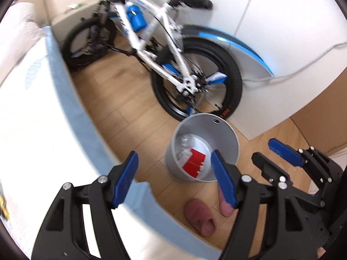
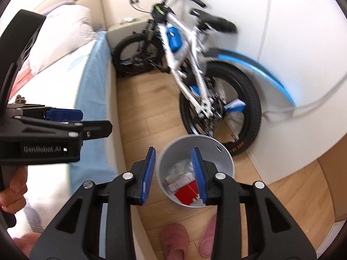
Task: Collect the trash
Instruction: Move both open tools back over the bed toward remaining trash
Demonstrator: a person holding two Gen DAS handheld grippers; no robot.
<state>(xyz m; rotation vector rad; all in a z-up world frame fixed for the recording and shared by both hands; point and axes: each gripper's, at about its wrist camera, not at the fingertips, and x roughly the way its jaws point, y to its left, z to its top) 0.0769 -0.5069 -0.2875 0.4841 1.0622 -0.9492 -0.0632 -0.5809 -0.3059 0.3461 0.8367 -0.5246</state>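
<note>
We judge the trash (image 2: 184, 184) below both empty, spread fingers (image 2: 149, 173) light and crushable (pinch an edge).

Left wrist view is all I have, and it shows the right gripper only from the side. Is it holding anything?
Observer: No. The right wrist view shows the right gripper open and empty, above the bin.
Operator: What's in the bin besides the red packet?
Observer: A white carton lies right beside the red packet, with crumpled clear plastic behind them.
Operator: Can you see what's holding the left gripper?
Observer: Yes. A hand grips the handle of the left gripper at that view's lower left, over the bed.
</note>
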